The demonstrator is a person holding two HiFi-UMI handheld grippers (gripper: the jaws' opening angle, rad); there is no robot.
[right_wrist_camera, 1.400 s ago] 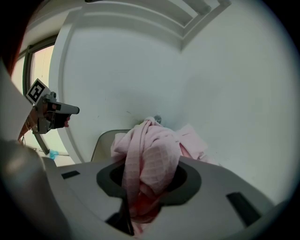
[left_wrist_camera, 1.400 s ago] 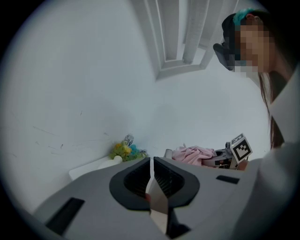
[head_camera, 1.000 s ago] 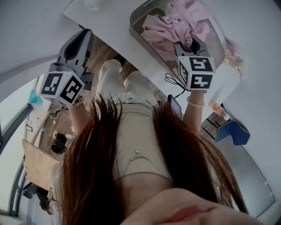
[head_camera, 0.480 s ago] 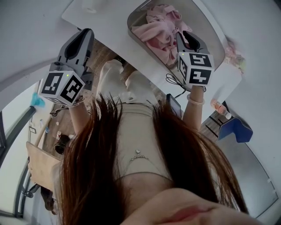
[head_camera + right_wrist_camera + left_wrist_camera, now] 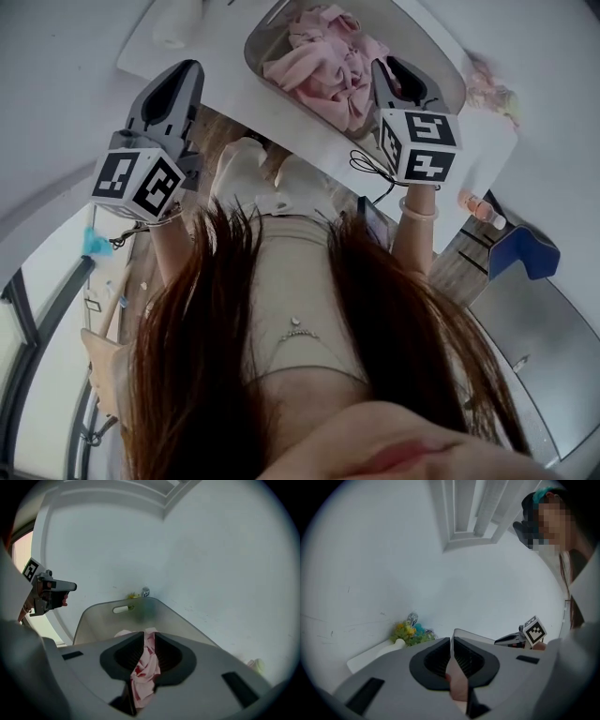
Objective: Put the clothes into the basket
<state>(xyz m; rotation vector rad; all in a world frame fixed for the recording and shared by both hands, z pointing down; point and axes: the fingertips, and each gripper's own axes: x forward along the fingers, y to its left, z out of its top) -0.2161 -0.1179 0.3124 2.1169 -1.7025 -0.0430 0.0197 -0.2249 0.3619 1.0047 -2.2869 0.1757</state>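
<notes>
A grey basket (image 5: 274,92) stands on the white table (image 5: 220,66) with a heap of pink clothes (image 5: 314,61) inside. My right gripper (image 5: 392,67) is over the basket's right side, at the edge of the heap. Its jaws have just been closing and are shut on a fold of pink cloth (image 5: 146,667). In the right gripper view this gripper (image 5: 149,637) points into the basket (image 5: 101,620). My left gripper (image 5: 180,70) hangs left of the basket over the table edge, shut with nothing in it. Its jaws (image 5: 451,643) meet in a thin slit.
A white bottle (image 5: 178,23) lies on the table left of the basket. Yellow and green flowers (image 5: 410,632) sit by the wall. A black cable (image 5: 370,169) hangs off the table's near edge. A blue chair (image 5: 530,253) stands at the right.
The right gripper has moved out of the middle of the pink heap to its right edge, with cloth pinched in its jaws. The left gripper has shifted slightly. The basket sits further left in view.
</notes>
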